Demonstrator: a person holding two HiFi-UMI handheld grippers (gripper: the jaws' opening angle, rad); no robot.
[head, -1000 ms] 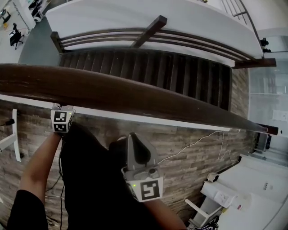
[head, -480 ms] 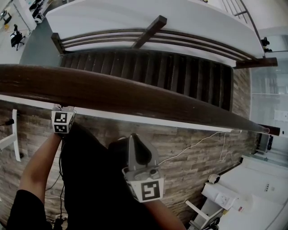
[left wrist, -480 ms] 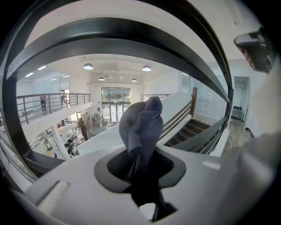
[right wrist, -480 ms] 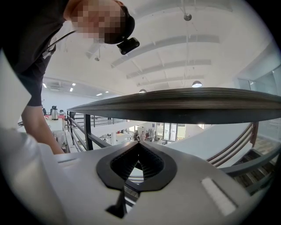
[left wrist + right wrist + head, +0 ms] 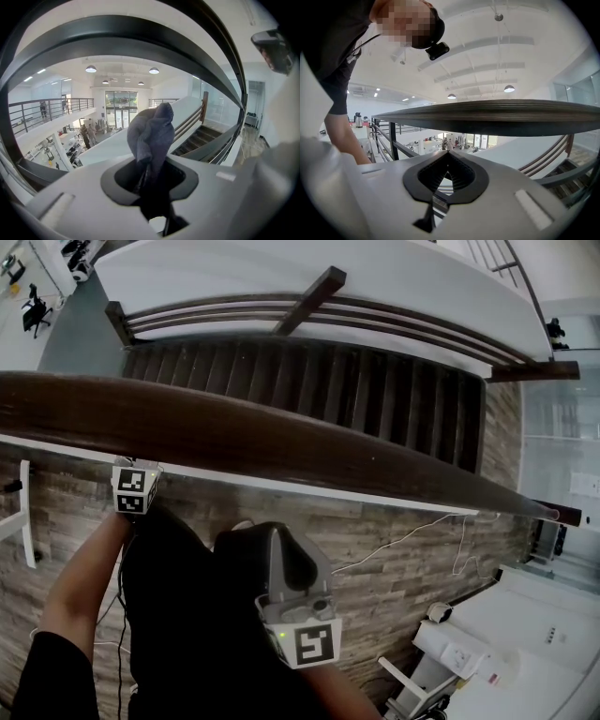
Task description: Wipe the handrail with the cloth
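Left tongs (image 5: 150, 161), clenched on the cloth (image 5: 151, 131), should press it firmly along the handrail (image 5: 281, 442); right tongs (image 5: 446, 154) sit closed, empty.

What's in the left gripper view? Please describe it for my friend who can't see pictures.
The left claw is shut on a bunched dark blue-grey cloth that sticks up from its jaws. The dark handrail curves across overhead, and beyond lie a wooden staircase at right and a big, bright hall below.
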